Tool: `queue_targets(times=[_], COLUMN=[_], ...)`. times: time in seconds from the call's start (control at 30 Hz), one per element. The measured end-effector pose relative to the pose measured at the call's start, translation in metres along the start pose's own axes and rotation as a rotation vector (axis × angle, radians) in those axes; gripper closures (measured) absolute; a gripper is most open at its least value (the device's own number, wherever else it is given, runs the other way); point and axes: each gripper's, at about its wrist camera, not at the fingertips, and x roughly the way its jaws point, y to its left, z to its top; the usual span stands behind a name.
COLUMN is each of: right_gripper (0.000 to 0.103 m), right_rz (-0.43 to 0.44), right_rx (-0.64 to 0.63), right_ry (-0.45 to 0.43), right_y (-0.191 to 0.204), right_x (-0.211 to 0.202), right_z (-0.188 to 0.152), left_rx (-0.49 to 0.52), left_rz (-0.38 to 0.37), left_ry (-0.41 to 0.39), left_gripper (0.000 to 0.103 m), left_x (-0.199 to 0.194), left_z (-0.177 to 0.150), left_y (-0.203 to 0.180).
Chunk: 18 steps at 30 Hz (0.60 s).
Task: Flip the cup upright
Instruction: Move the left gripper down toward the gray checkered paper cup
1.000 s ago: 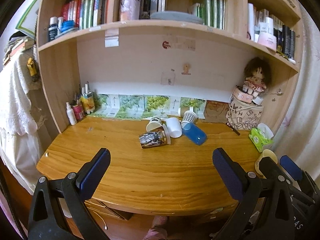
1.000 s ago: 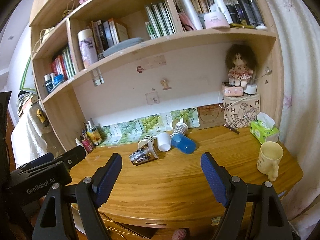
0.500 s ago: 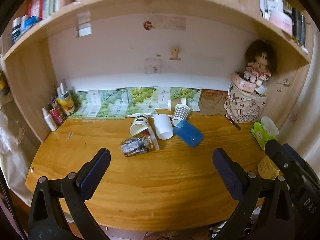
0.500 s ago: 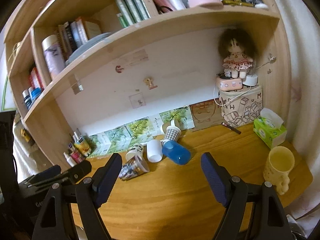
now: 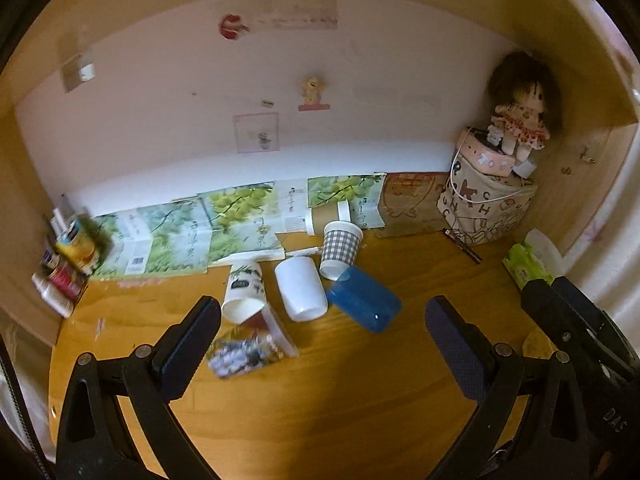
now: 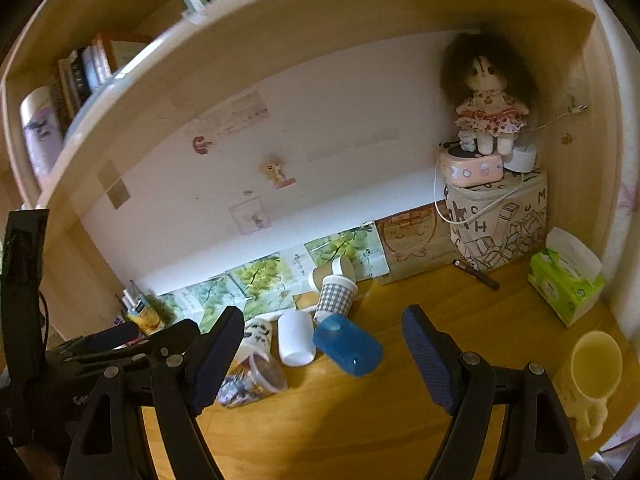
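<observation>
Both grippers spread wide, short of a cluster of tipped cups

The left hand-held gripper (image 5: pixel 320 344) is released and holds nothing, as is the right hand-held gripper (image 6: pixel 324 356). Just ahead on the tabletop (image 5: pixel 340 400) lie several cups on their sides, touching or nearly so: a clear printed cup (image 5: pixel 250 350) nearest the left gripper, a white cup (image 5: pixel 301 288) in the middle, a blue cup (image 5: pixel 364 304) toward the right. The blue cup's long axis runs diagonally, mouth pointing away; it sits about centred between the right gripper's fingers, so that hand seems better placed. Which cup is meant, I cannot tell.
</observation>
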Motion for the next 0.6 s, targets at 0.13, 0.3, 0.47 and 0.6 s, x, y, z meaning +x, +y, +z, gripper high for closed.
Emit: queue_targets(times=[0.13, 0.3, 0.47, 0.6], right_gripper=[0.021, 0.021, 0.021, 0.021], right_rz=[-0.017, -0.041, -0.086, -0.118], right_rx=[0.016, 0.034, 0.056, 0.071], right_ry=[0.012, 0.032, 0.053, 0.066], right_y=[-0.006, -0.016, -0.030, -0.043], right_x=[0.027, 0.057, 0.086, 0.105], right_z=[0.012, 0.022, 0.026, 0.026], left_rx=[0.030, 0.055, 0.086, 0.088], left_rz=[-0.009, 0.003, -0.029, -0.058], left_ry=[0.053, 0.102, 0.183, 0.232], left_gripper=[0.001, 0.001, 0.001, 0.001], left_x=[0.034, 0.077, 0.130, 0.167], left_z=[0.021, 0.041, 0.055, 0.062], left_y=[0.001, -0.001, -0.001, -0.002])
